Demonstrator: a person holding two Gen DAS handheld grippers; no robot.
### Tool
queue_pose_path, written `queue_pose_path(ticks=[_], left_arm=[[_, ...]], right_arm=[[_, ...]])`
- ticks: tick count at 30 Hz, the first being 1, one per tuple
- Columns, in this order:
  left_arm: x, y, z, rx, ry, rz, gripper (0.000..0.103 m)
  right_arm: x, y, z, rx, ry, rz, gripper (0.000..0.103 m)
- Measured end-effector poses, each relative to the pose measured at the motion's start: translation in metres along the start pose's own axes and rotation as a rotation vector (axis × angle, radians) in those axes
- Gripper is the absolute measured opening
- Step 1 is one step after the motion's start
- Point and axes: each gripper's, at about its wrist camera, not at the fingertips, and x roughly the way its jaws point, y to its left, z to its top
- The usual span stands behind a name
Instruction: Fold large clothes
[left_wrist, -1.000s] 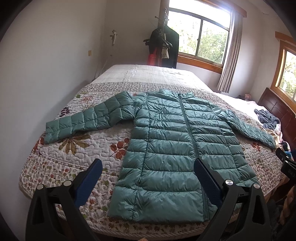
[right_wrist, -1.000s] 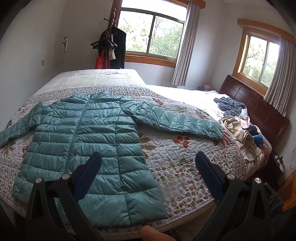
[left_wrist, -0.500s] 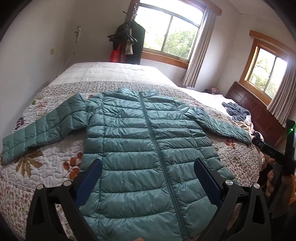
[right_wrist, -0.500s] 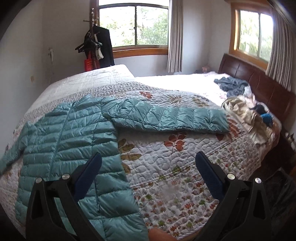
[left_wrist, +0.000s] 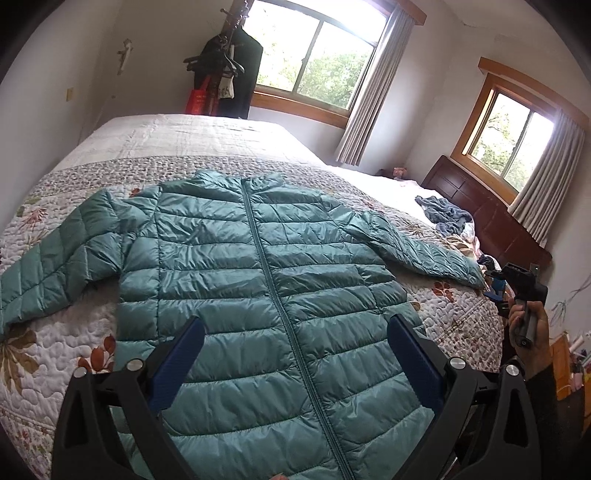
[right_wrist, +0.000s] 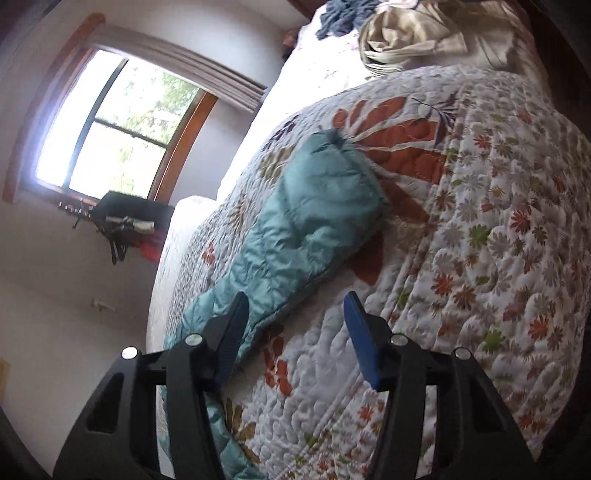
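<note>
- Teal quilted puffer jacket (left_wrist: 266, 280) lies flat and zipped on a bed (left_wrist: 192, 136), front up, collar toward the far side, both sleeves spread outward.
- Under it is a floral quilt (left_wrist: 55, 343) with leaf and flower prints.
- Left tool (left_wrist: 293, 354) hovers over the jacket's lower half, its blue-padded jaws wide apart and holding nothing.
- Right tool (right_wrist: 293, 325), camera tilted sideways, sits just above the quilt beside the jacket's right sleeve (right_wrist: 303, 221); jaws apart, empty, one finger over the sleeve's edge.
- From the left wrist view, a hand (left_wrist: 532, 325) holds the right tool near that sleeve's cuff.
- Crumpled blue clothing (left_wrist: 443, 216) and beige fabric (right_wrist: 410, 37) lie heaped by the dark wooden headboard (left_wrist: 491, 221).
- Dark garments hang on a coat stand (left_wrist: 229, 70) beside a curtained window (left_wrist: 314, 62).
</note>
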Motion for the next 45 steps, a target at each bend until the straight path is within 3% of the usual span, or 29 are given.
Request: queue_pose_path(ticks=[3, 7, 11, 15, 21, 23, 27, 32, 34, 38, 45], left_arm=[[0.007, 0.009, 0.005, -0.013, 0.003, -0.022, 0.099], [0.023, 0.036, 0.020, -0.102, 0.034, -0.106, 0.099], [0.045, 0.068, 0.040, -0.213, 0.059, -0.191, 0.099], [0.063, 0.081, 0.054, -0.238, 0.075, -0.203, 0.099], [0.078, 0.088, 0.060, -0.223, 0.078, -0.182, 0.099], [0.076, 0.089, 0.061, -0.213, 0.068, -0.176, 0.099], [0.072, 0.095, 0.065, -0.207, 0.081, -0.188, 0.099], [0.073, 0.108, 0.067, -0.271, 0.136, -0.237, 0.099], [0.074, 0.112, 0.069, -0.300, 0.166, -0.261, 0.099], [0.068, 0.115, 0.076, -0.295, 0.151, -0.230, 0.099], [0.061, 0.120, 0.091, -0.317, 0.128, -0.275, 0.099]], right_arm=[[0.011, -0.023, 0.016, 0.110, -0.027, 0.022, 0.052], [0.019, -0.038, 0.031, 0.181, -0.058, 0.060, 0.049], [0.025, -0.031, 0.043, 0.171, -0.069, 0.077, 0.051], [0.032, -0.026, 0.054, 0.145, -0.067, 0.086, 0.050], [0.036, -0.004, 0.055, 0.066, -0.064, 0.063, 0.021], [0.033, 0.015, 0.054, 0.013, -0.071, 0.048, 0.013], [0.021, 0.074, 0.047, -0.139, -0.096, 0.041, 0.011], [0.010, 0.167, 0.017, -0.356, -0.131, 0.059, 0.011], [0.007, 0.199, 0.000, -0.431, -0.135, 0.075, 0.011], [0.011, 0.259, -0.038, -0.556, -0.133, 0.111, 0.011], [0.035, 0.340, -0.122, -0.774, -0.105, 0.144, 0.011]])
